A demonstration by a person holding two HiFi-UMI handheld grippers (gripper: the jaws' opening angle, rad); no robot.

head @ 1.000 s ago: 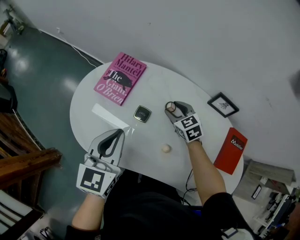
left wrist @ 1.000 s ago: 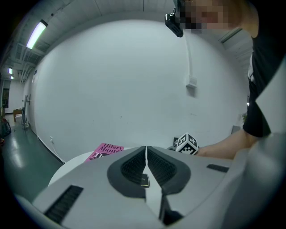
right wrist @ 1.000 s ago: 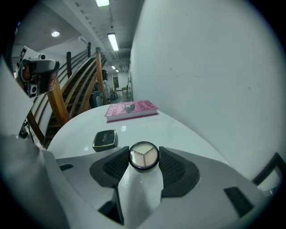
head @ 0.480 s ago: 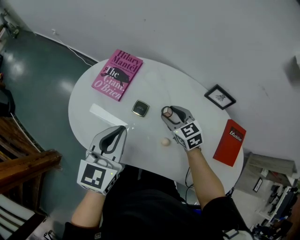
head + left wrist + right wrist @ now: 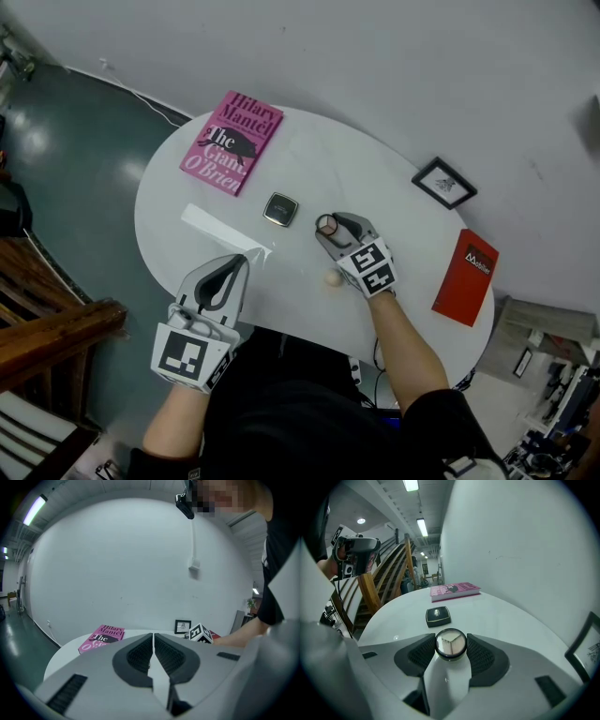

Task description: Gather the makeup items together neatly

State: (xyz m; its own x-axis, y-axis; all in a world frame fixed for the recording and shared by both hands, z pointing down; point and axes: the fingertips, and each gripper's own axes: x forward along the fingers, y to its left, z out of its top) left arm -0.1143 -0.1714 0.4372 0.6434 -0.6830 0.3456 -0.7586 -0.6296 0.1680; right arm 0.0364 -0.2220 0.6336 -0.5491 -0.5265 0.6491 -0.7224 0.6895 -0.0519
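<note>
My right gripper [image 5: 330, 226] is shut on a small round compact with a clear lid [image 5: 450, 644], held just above the white round table [image 5: 375, 178]. A dark square compact [image 5: 280, 209] lies on the table a little to the left of it; it also shows ahead in the right gripper view [image 5: 438, 616]. A small beige sponge [image 5: 333, 277] rests beside the right gripper's body. My left gripper [image 5: 232, 269] hovers at the table's near left edge, its jaws closed together with nothing between them [image 5: 153, 645].
A pink book [image 5: 232, 142] lies at the table's far left. A clear flat wrapper [image 5: 223, 235] lies near the left gripper. A small black picture frame [image 5: 444, 183] and a red booklet [image 5: 465, 277] sit at the right. Wooden stairs [image 5: 47, 328] stand left of the table.
My right gripper has carried the round compact leftward, closer to the dark square compact. The left gripper has stayed in place.
</note>
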